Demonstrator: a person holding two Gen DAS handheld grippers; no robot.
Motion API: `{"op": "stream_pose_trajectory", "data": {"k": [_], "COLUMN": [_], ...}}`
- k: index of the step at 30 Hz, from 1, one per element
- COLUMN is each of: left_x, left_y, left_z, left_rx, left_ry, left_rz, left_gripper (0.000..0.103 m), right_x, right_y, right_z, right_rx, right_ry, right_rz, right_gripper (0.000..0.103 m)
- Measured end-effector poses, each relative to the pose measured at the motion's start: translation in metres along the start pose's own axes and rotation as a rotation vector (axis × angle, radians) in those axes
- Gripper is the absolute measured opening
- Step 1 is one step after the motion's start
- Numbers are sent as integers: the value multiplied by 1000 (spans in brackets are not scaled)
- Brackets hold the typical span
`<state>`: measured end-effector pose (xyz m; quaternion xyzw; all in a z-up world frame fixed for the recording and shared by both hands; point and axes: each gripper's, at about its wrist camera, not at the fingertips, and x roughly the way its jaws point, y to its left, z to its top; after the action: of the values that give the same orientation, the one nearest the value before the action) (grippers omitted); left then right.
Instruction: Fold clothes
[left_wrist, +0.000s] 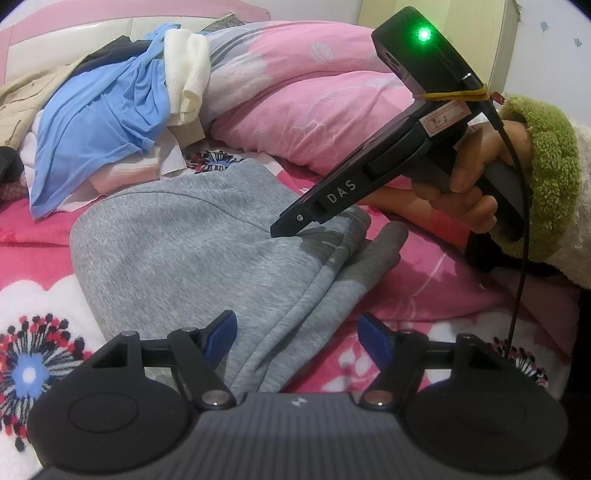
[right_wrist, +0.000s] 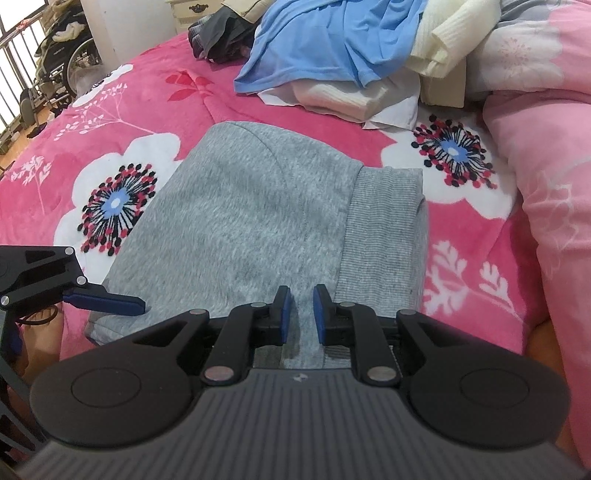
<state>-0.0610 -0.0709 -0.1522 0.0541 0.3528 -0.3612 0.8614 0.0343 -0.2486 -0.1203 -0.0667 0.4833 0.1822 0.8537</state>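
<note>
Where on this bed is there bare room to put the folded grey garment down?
Bare pink floral blanket lies left of the folded grey fleece garment, and a narrower strip runs between it and the pink quilt. Beyond it, the blue shirt tops a crowded clothes pile.

White capital letters "DAS" run along the black side of the right gripper (left_wrist: 284, 230), as the left wrist view shows it. Farther up the same body, a small white label (left_wrist: 445, 116) with a red border sits under a yellow rubber band (left_wrist: 454, 96); its handwritten marks are too small to read. The right wrist view has no legible text.
</note>
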Motion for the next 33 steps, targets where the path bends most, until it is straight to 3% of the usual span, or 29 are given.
{"op": "stream_pose_trajectory", "data": {"k": [18, 21, 26, 28, 31, 33], "left_x": [-2, -11, -3, 6, 14, 18], "left_y": [1, 6, 12, 16, 15, 12], "left_z": [3, 14, 21, 19, 19, 21], "left_rx": [1, -27, -43, -76, -69, -56], "left_ry": [4, 10, 129, 191, 226, 240], "left_rz": [0, 49, 166, 176, 190, 198], "left_gripper": [72, 72, 71, 71, 72, 75], "right_x": [1, -12, -49, -53, -37, -26], "right_y": [-1, -7, -1, 6, 12, 10], "right_z": [-1, 1, -2, -11, -28, -34], "right_rx": [26, 83, 105, 98, 59, 76], "right_ry": [-7, -24, -74, -52, 18, 41], "right_rz": [14, 35, 67, 78, 6, 8], "right_gripper": [13, 14, 14, 14, 13, 13]}}
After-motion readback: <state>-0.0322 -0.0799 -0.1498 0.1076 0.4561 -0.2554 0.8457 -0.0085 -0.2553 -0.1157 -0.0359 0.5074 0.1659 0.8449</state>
